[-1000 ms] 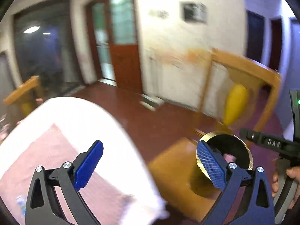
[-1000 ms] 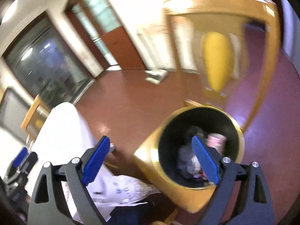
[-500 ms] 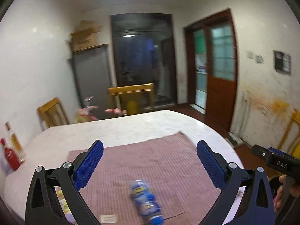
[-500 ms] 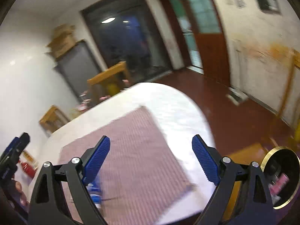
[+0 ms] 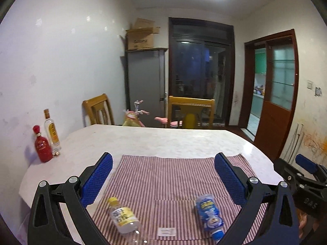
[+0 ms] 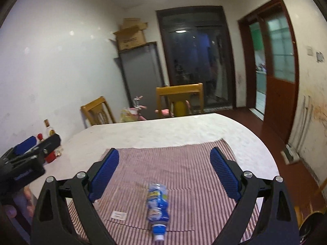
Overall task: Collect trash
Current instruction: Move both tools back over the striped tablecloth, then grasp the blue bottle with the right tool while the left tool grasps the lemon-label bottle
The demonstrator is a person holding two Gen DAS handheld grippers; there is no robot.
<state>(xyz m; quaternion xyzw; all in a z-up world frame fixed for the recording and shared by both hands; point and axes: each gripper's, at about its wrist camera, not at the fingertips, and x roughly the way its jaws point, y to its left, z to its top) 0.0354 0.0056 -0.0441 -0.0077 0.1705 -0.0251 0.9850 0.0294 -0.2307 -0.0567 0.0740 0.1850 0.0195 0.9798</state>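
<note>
Two empty bottles lie on the striped cloth (image 5: 173, 175) on the worktop (image 5: 163, 140). The left view shows both: a yellow-label bottle (image 5: 122, 216) and a blue-label bottle (image 5: 208, 214). The right view shows only the blue one, lying between the right tongs (image 6: 164, 175). Left tongs (image 5: 163, 181) and right tongs both stand wide apart, holding nothing. Two upright bottles (image 5: 48, 138) stand by the wall.

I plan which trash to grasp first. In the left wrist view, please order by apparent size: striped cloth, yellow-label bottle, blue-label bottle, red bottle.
1. Striped cloth, clearly largest.
2. Yellow-label bottle and blue-label bottle: look alike, no ranking.
3. Red bottle looks smallest, but it stands farther away, so unsure.
</note>
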